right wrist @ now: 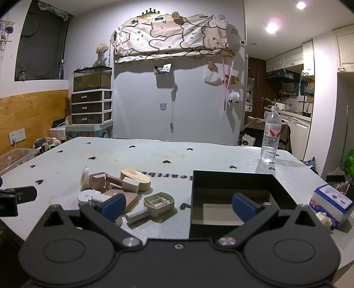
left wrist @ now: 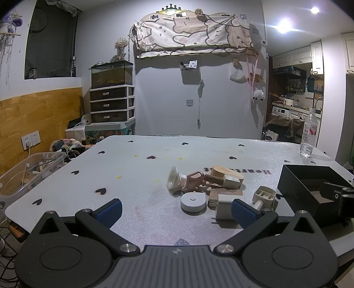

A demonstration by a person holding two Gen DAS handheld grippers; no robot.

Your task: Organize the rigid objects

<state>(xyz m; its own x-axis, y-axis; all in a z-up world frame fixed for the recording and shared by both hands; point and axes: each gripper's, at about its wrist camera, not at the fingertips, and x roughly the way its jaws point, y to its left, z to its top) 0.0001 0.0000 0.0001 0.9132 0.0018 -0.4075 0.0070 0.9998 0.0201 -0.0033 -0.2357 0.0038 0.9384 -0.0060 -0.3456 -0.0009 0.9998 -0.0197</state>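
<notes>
Left wrist: heart-patterned table point(left wrist: 132, 177).

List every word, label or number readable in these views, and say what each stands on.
"Heart…", printed upside down on the table cover; its middle letters are hidden behind the wooden block.
"VOSS", vertical, on the dark bottle on the window ledge.
Water bottle label: red print, too blurred to read.
Tissue pack: print too small to read.
Gold crown sign: lettering blurred.
</notes>
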